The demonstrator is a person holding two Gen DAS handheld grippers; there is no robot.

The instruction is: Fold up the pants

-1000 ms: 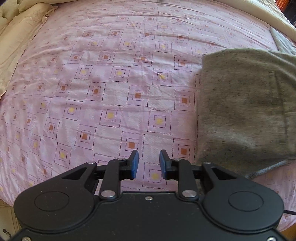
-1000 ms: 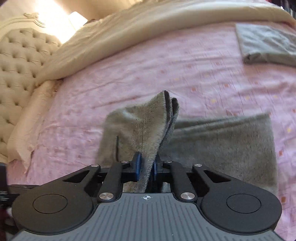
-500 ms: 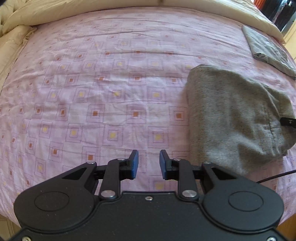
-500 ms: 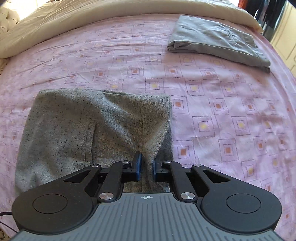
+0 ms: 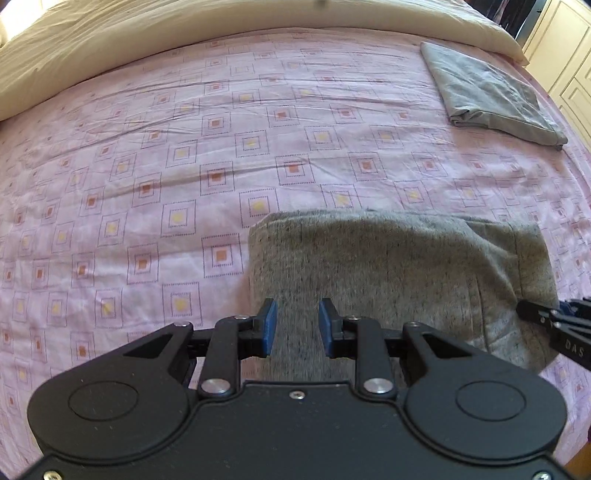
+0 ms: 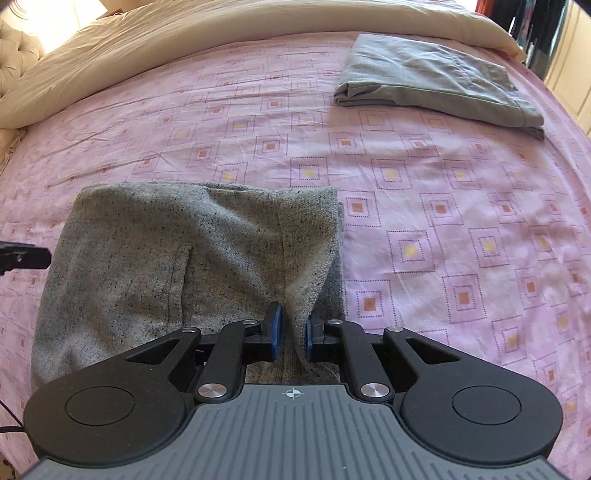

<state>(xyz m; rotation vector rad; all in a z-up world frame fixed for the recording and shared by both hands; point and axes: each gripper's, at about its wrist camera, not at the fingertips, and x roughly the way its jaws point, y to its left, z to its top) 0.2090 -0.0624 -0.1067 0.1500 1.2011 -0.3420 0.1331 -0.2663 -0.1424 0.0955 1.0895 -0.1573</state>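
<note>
left wrist view: the left gripper (image 5: 295, 325) hangs over the near left part of a folded pair of speckled grey pants (image 5: 399, 280), its blue pads (image 5: 269, 326) standing a modest gap apart with nothing pinched between them; only the cloth below shows through the gap. the pants lie as a squat bundle on the near part of a pink bedsheet (image 5: 184, 177) printed with small squares. at the right edge the black tip of the right gripper (image 5: 554, 325) meets the pants' right side. a second, lighter grey folded garment (image 5: 491, 96) rests well apart near the far right corner of the bed, and a cream duvet (image 5: 184, 33) is bunched along the far side. pale cabinet doors (image 5: 569, 55) stand beyond the bed at the right.

right wrist view: the right gripper (image 6: 291, 334) has its pads (image 6: 275, 328) drawn narrow around a raised fold at the near right corner of the pants (image 6: 177, 258); the cloth stands up between them in a small ridge and touches the right pad, and whether the left pad still presses on it cannot be told. a pocket slit shows on the pants' upper layer. the left gripper's dark tip (image 6: 22, 256) pokes in from the left edge beside the pants. the folded garment (image 6: 436, 81) lies far off at the upper right on the sheet (image 6: 461, 221), with the duvet (image 6: 184, 48) behind and a tufted headboard (image 6: 18, 48) at the far left corner.
</note>
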